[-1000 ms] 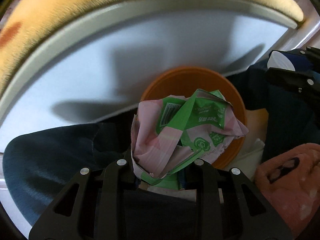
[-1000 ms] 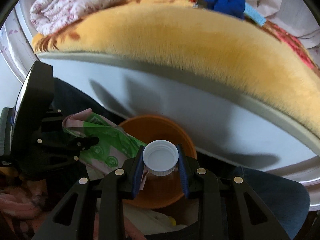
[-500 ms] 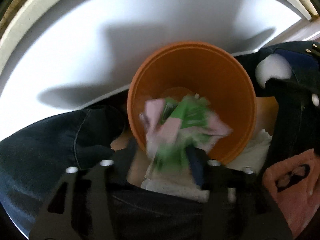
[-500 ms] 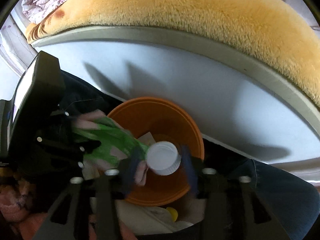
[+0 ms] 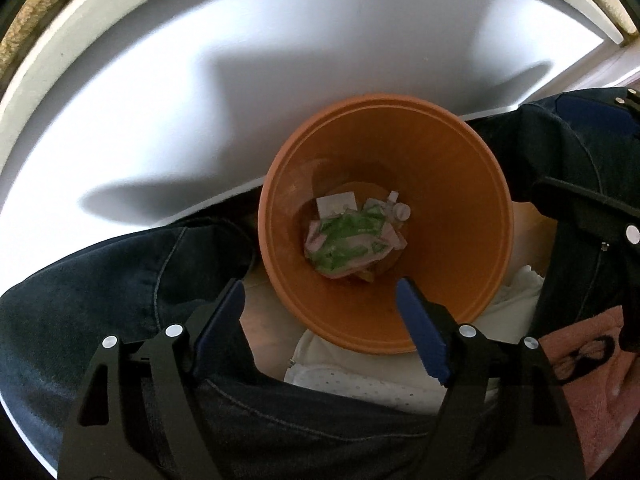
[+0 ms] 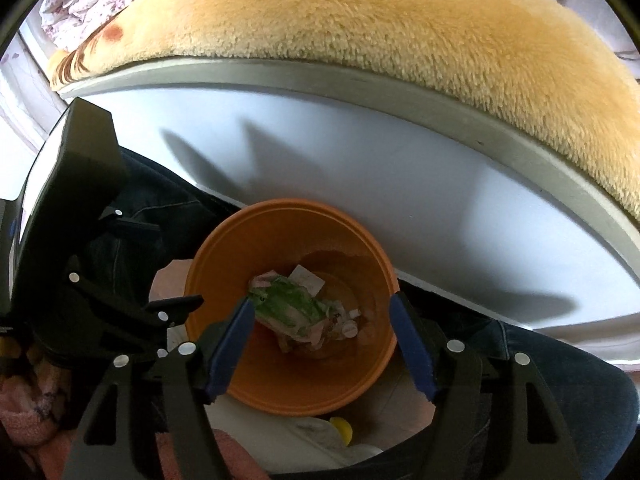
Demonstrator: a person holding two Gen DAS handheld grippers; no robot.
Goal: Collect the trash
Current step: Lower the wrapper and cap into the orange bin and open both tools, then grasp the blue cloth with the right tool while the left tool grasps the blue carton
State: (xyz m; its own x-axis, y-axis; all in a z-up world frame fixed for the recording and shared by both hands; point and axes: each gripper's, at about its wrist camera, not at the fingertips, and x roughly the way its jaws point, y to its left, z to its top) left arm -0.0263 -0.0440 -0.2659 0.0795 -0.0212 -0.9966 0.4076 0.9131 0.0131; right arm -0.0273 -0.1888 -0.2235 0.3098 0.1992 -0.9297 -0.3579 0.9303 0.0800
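An orange bin [image 5: 460,184] stands on the floor straight below both grippers. At its bottom lies a crumpled green and pink wrapper [image 5: 350,242] with a small white-capped bottle [image 5: 401,212] beside it. My left gripper [image 5: 320,285] hangs over the near rim, its jaws opening with nothing between the blue pads. In the right wrist view the same bin [image 6: 224,276], wrapper [image 6: 292,308] and bottle cap [image 6: 349,329] show below my right gripper [image 6: 320,302], whose jaws are also opening and empty. The left gripper [image 6: 120,300] appears at that view's left.
A white bed frame side [image 6: 360,168] rises just behind the bin, topped by a yellow plush blanket [image 6: 360,28]. A person's legs in dark jeans [image 5: 100,280] flank the bin. A pink slipper [image 5: 584,360] and white cloth [image 5: 360,376] lie on the floor near it.
Both grippers have opened. The wrapper fell from the left one and the bottle from the right one into the bin. Both grippers sank a little toward the bin.
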